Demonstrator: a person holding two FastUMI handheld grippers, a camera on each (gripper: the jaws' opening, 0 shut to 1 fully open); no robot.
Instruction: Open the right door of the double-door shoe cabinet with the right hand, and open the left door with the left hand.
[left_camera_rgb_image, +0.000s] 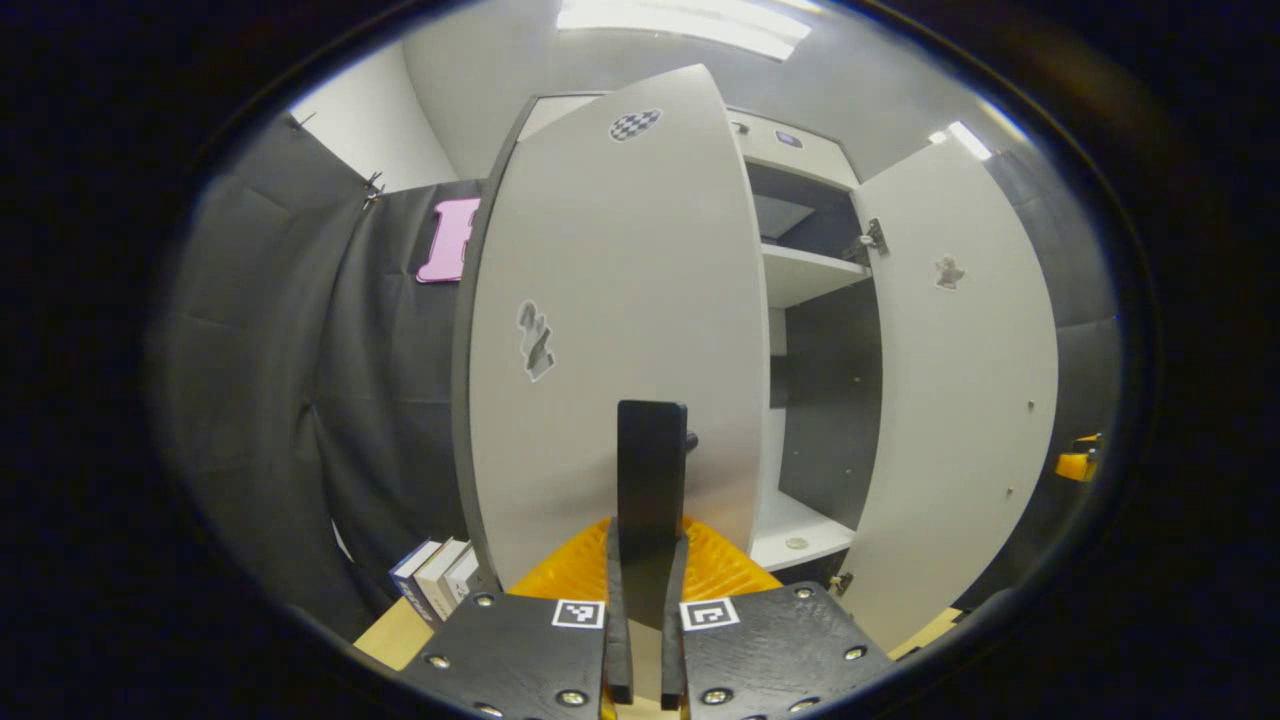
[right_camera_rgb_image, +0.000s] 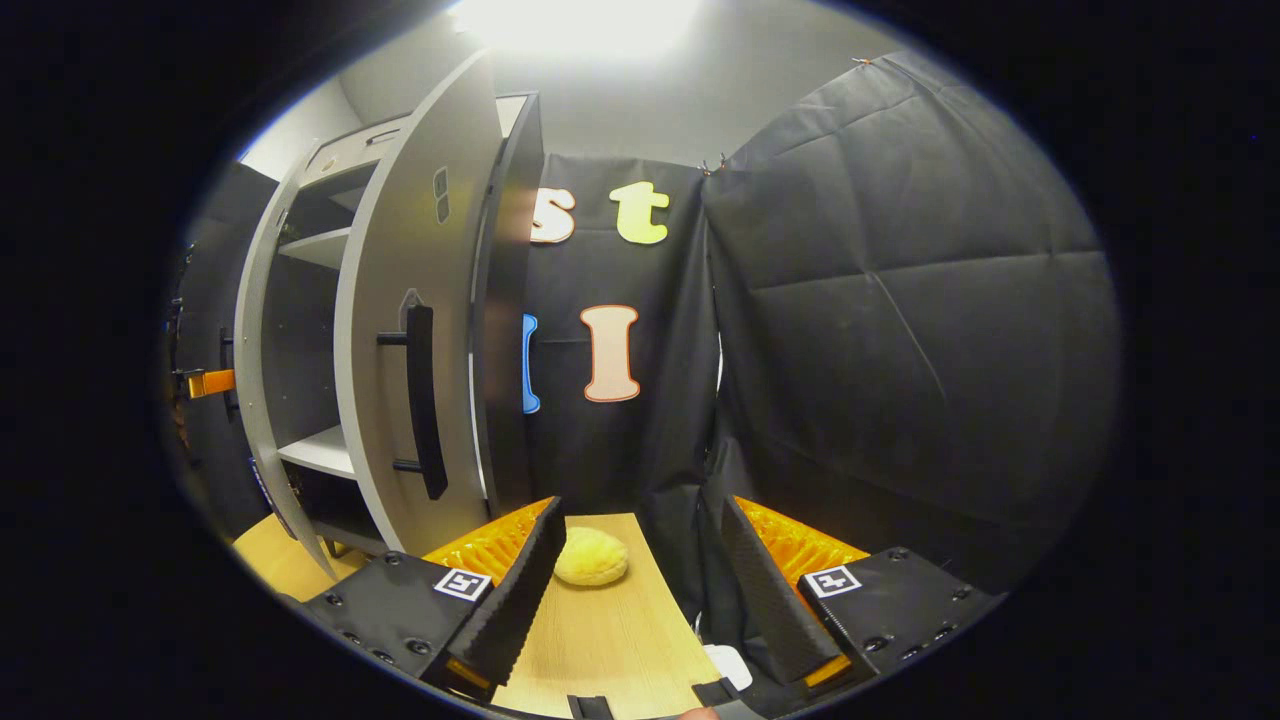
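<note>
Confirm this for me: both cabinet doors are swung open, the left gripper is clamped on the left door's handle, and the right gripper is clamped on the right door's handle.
Wrong on one count: the right gripper is open and off the right door's handle, as the right gripper view shows. The rest stands: both doors are open, and the left gripper is clamped on the left door's handle.

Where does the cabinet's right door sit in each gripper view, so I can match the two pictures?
Left gripper view: the right door stands open at the right side, its inner face toward the camera.
Right gripper view: the right door stands left of centre, its outer face and black handle showing.
Shared landmark: the upper shelf inside the cabinet, which is also left of the door in the right gripper view.
</note>
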